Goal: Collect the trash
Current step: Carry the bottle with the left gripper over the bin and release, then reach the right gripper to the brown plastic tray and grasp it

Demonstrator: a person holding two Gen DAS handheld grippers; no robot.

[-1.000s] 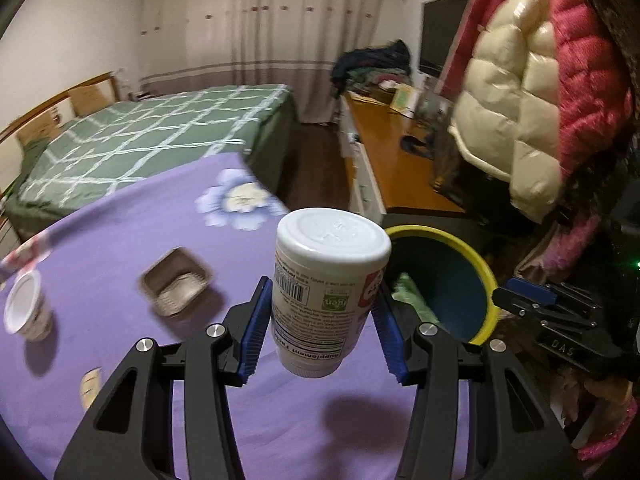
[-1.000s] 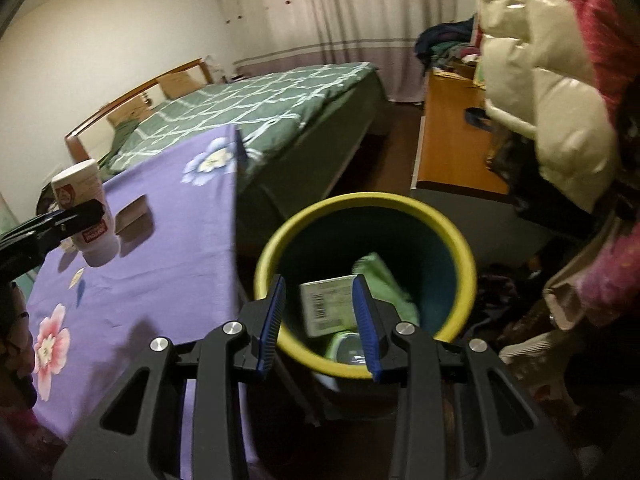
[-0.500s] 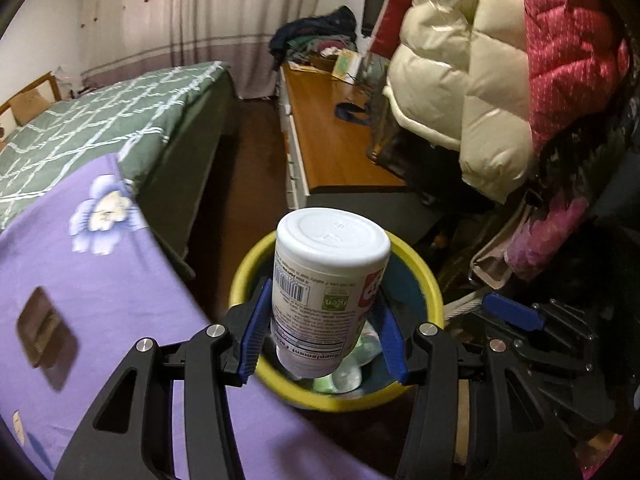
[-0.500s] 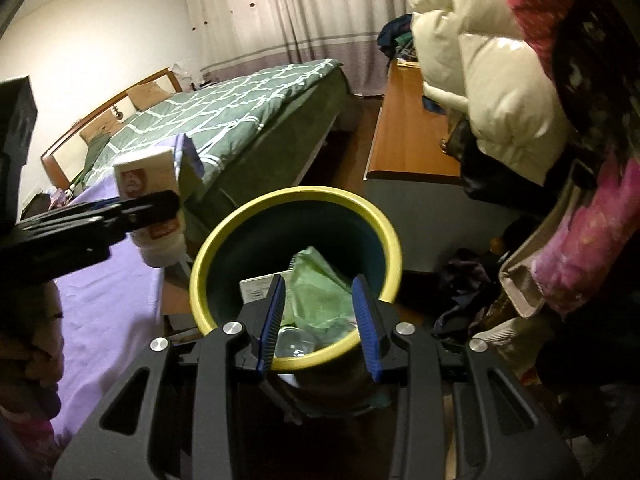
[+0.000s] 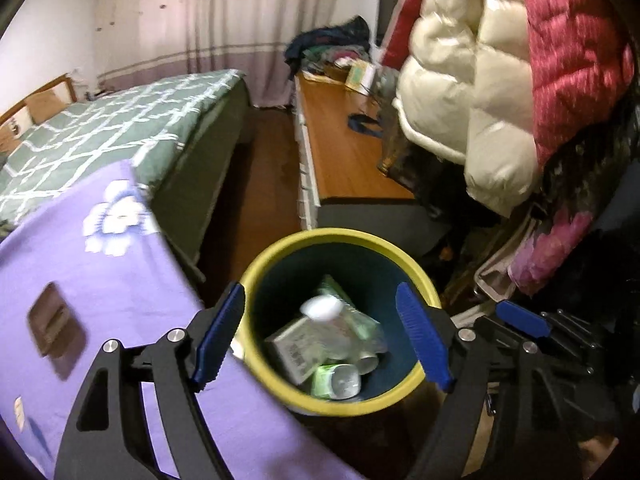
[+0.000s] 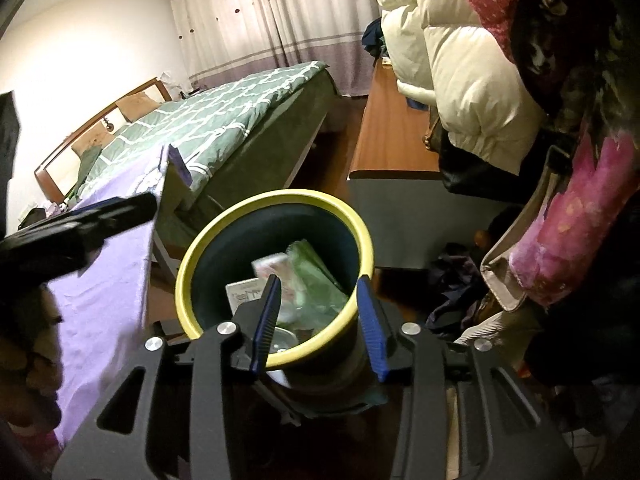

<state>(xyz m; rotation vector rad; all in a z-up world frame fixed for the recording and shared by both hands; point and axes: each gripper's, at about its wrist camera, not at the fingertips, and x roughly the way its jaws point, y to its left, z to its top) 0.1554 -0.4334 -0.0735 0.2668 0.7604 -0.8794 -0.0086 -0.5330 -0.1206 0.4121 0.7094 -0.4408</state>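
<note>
A yellow-rimmed dark bin (image 5: 408,260) stands on the floor beside the purple-clothed table (image 5: 100,272). My left gripper (image 5: 320,336) is open and empty above the bin. The white bottle (image 5: 322,308) lies blurred inside the bin on top of a small box (image 5: 296,346), green packets and cans. In the right wrist view the bin (image 6: 276,200) sits just beyond my right gripper (image 6: 318,320), which is open and empty over the near rim. The left gripper's finger (image 6: 80,224) shows at the left there.
A brown foil tray (image 5: 56,320) lies on the purple cloth. A green quilted bed (image 5: 120,132) is behind the table. A wooden cabinet (image 5: 344,152) and hanging puffy jackets (image 5: 480,92) crowd the right side.
My left gripper opened over the bin and let go of the white bottle, which dropped inside. The right gripper drew slightly closer to the bin.
</note>
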